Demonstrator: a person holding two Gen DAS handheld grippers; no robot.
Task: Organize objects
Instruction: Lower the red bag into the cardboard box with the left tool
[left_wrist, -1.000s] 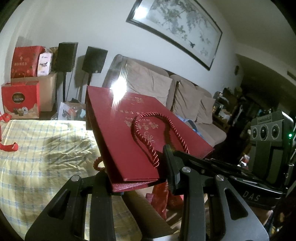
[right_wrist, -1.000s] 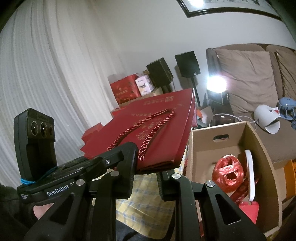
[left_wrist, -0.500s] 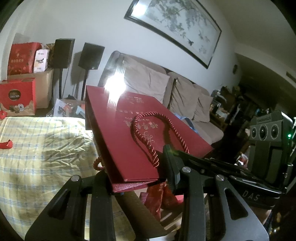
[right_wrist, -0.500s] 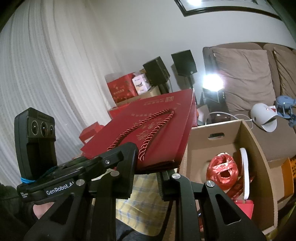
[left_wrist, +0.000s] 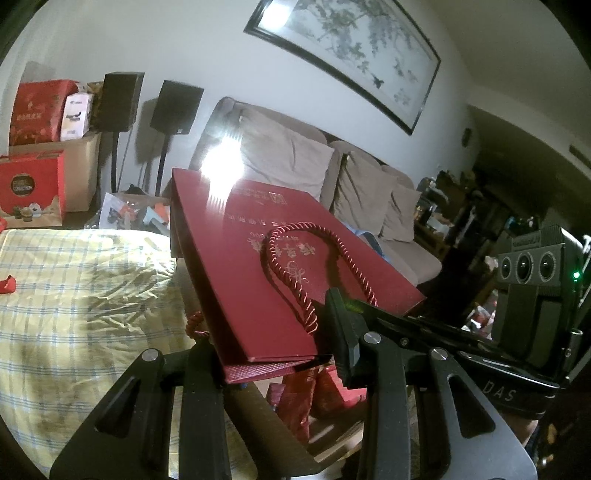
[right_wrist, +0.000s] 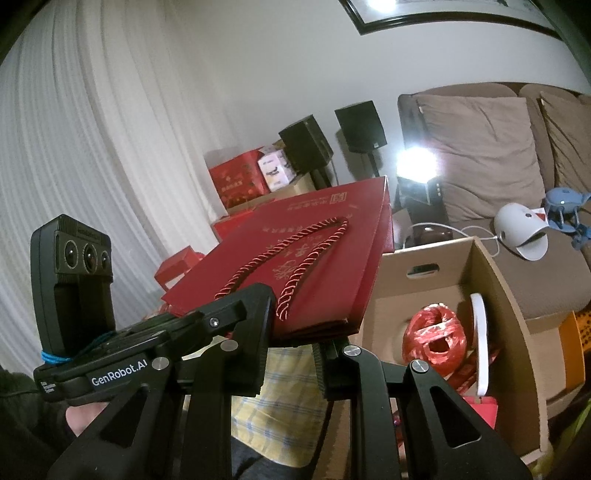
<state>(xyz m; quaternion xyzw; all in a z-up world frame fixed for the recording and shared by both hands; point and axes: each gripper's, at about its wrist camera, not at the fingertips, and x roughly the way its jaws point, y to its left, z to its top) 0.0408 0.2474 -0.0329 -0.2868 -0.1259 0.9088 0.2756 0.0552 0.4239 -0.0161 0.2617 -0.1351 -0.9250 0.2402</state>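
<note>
A flat red gift bag (left_wrist: 258, 266) with a twisted red rope handle (left_wrist: 295, 295) hangs level in the air, gripped at its near edge from both sides. In the left wrist view my left gripper (left_wrist: 273, 360) is shut on that edge. The right gripper's arm comes in from the right beside it. In the right wrist view my right gripper (right_wrist: 295, 343) is shut on the same bag (right_wrist: 314, 266). An open cardboard box (right_wrist: 498, 295) stands just right of the bag. Inside it are a ball of red twine (right_wrist: 432, 332) and a white ring (right_wrist: 480, 332).
A yellow checked cloth (left_wrist: 74, 295) covers the surface below and left of the bag. Red gift boxes (left_wrist: 33, 192) and two black speakers (left_wrist: 122, 99) stand by the far wall. A beige sofa (left_wrist: 295, 166) runs along the back, with a white helmet-like thing (right_wrist: 521, 232) on it.
Both grips on the bag are unchanged. The background has drifted slightly leftward in both views. The bag keeps its place between the fingers.
</note>
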